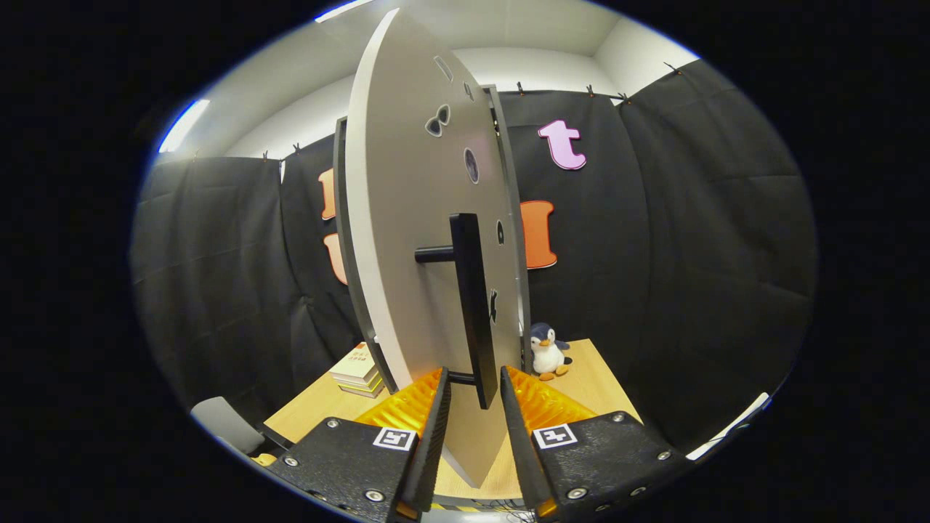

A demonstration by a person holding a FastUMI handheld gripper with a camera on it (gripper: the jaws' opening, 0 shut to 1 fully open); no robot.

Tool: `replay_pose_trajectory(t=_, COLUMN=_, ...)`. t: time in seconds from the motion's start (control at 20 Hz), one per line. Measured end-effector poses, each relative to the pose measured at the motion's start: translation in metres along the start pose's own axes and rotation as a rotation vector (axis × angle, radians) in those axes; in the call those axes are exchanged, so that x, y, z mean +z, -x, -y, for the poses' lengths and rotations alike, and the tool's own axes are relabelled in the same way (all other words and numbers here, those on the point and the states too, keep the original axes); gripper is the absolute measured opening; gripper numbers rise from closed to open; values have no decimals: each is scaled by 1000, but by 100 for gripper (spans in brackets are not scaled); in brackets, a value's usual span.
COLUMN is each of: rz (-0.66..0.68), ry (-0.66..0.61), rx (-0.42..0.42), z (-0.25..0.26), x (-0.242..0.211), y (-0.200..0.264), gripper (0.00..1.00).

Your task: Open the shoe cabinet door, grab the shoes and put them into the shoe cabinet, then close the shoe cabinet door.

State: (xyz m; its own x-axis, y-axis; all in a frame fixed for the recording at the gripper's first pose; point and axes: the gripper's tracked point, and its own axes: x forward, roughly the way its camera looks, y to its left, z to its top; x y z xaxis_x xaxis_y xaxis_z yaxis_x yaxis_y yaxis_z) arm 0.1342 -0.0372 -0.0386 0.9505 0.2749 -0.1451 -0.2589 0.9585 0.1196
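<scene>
flanking the door handle [472, 305], hand-held gripper [474, 388] fingers (parted) above wooden table [596, 385].

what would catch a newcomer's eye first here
The pale cabinet door stands edge-on, right ahead of the gripper, whose open fingers straddle the lower end of its black handle. Beyond, a toy penguin sits right of the door and books lie stacked to its left.

Hand-held gripper [474, 396] fingers apart either side of door handle [472, 305], cabinet door [421, 218] ajar, penguin toy [548, 351] beyond
</scene>
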Motion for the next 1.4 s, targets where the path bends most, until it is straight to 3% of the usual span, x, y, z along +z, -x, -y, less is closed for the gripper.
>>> replay_pose_trajectory(t=0.65, rz=1, ry=-13, rx=144, z=-15, x=0, y=1, gripper=47)
replay_pose_trajectory(t=1.05, rz=-12, ry=-44, rx=267, z=-25, x=-4, y=-3, gripper=55)
replay_pose_trajectory(t=1.4, rz=-23, ry=-3, rx=319, z=-24, x=-6, y=-5, gripper=62)
